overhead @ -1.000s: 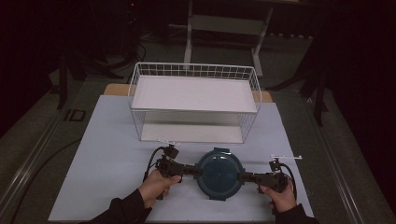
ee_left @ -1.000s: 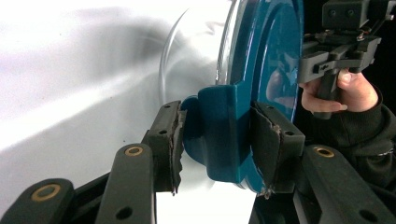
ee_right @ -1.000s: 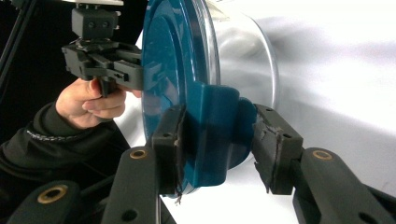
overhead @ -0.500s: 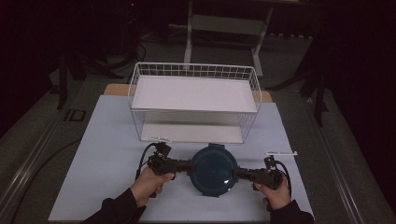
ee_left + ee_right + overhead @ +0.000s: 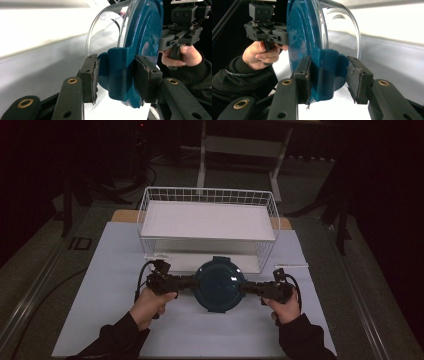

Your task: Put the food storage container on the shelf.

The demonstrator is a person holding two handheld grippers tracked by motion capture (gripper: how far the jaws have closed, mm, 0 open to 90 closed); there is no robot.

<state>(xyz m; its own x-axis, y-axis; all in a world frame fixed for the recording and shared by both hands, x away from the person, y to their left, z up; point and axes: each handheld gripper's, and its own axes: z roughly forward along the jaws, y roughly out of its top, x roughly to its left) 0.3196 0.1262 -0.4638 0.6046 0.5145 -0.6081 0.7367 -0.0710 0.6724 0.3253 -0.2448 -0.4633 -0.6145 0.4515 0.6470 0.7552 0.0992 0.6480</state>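
Two-handed carry of a lidded container, seen from the grippers outward. The left gripper (image 5: 116,75) has its jaws closed down onto a side clip of the blue lid (image 5: 146,32), one pad on each face of the clip; the right gripper (image 5: 329,75) spans the opposite clip in the same way, though a sliver of space shows beside its outer pad, so that hold looks the looser of the two. In the high view the left gripper (image 5: 186,281) and the right gripper (image 5: 246,288) meet the round container (image 5: 219,285) at opposite ends of its width, each held by a hand (image 5: 152,301) at the near edge. Gripping at two opposed clips keeps the load balanced between the hands and stops it from swinging, which one gripper at one edge could not do. The gripper views show the clear bowl (image 5: 105,32) beneath the lid, with its wall standing free of the white table cover (image 5: 100,285), so the container is judged to be lifted, though its exact height cannot be told. It hangs over the near part of the cover, just in front of the white wire basket (image 5: 150,207), whose upper shelf (image 5: 207,220) is bare and whose open front faces the person. That placement suggests the basket as the destination; the next move would call for both hands to travel together and level.
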